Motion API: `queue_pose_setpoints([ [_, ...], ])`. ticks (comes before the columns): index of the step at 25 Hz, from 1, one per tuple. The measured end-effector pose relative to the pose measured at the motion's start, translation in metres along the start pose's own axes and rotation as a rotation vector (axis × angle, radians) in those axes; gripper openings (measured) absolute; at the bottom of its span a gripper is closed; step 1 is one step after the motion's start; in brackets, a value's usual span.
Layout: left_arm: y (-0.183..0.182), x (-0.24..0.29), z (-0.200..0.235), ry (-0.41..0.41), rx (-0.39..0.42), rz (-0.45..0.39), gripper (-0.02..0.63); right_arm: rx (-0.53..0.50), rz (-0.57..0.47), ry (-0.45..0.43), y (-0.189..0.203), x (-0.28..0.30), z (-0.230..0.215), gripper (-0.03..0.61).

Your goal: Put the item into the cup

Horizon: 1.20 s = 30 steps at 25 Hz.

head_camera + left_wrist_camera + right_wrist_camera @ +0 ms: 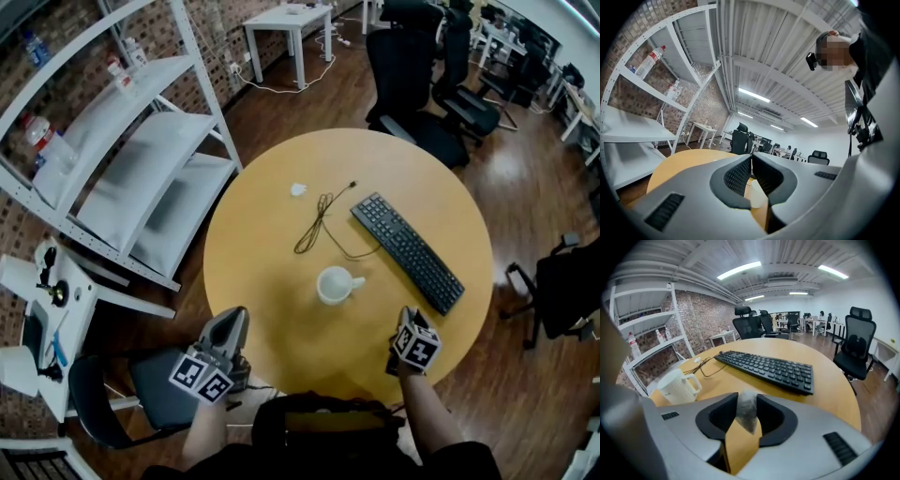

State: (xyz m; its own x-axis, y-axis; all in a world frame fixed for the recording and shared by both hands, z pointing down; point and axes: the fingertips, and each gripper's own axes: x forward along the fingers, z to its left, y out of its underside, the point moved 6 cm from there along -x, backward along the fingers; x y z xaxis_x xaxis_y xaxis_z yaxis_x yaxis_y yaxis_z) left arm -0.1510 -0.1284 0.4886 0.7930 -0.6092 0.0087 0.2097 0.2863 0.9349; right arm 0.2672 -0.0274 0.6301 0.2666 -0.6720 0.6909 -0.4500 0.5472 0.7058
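R: my right hand-held gripper (746,401) clamped on the grey item (746,418), above the tabletop (262,272) at its near edge | cup (335,284): upright mid-tabletop, apart from the item, handle toward keyboard (408,251) | L: my left hand-held gripper (751,158) jaws together, nothing between, at the near edge.

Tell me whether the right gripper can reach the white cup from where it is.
Probably yes. The right gripper, closed on a small grey item, sits at the table edge; bare tabletop lies between it and the cup, with the keyboard off to the side.
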Motion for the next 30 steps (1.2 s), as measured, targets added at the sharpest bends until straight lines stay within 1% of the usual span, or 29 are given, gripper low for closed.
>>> queue_pose_setpoints([
  [3,-0.004,-0.002,-0.003,-0.007,0.009,-0.026,0.011,-0.069,-0.069,-0.034,-0.030,-0.008,0.013,0.129],
  [6,-0.007,-0.010,-0.006,-0.018,0.017,-0.048,0.011,-0.116,-0.126,-0.082,-0.054,-0.009,0.030,0.129],
  [9,-0.013,-0.026,-0.004,-0.056,0.041,-0.074,0.011,-0.165,-0.178,-0.131,-0.076,-0.011,0.055,0.129],
  [11,-0.011,-0.040,-0.001,-0.082,0.035,-0.084,0.011,-0.205,-0.215,-0.202,-0.087,-0.014,0.079,0.129],
  [14,-0.012,-0.064,0.004,-0.142,0.037,-0.108,0.011,-0.284,-0.300,-0.374,-0.099,-0.025,0.124,0.130],
  [16,-0.010,-0.078,0.005,-0.178,0.031,-0.120,0.011,-0.355,-0.354,-0.476,-0.102,-0.034,0.154,0.130],
  [18,-0.004,-0.091,0.006,-0.205,0.016,-0.125,0.011,-0.433,-0.386,-0.535,-0.101,-0.038,0.175,0.130],
  [21,0.002,-0.107,0.006,-0.242,0.007,-0.134,0.011,-0.500,-0.382,-0.565,-0.091,-0.034,0.192,0.130],
  [25,0.002,-0.125,0.006,-0.280,0.009,-0.140,0.011,-0.545,-0.355,-0.562,-0.080,-0.023,0.201,0.130],
  [27,0.002,-0.131,0.006,-0.292,0.012,-0.137,0.011,-0.556,-0.352,-0.558,-0.077,-0.018,0.203,0.130],
  [30,0.001,-0.139,0.004,-0.306,0.017,-0.130,0.011,-0.544,-0.359,-0.555,-0.075,-0.013,0.204,0.130],
])
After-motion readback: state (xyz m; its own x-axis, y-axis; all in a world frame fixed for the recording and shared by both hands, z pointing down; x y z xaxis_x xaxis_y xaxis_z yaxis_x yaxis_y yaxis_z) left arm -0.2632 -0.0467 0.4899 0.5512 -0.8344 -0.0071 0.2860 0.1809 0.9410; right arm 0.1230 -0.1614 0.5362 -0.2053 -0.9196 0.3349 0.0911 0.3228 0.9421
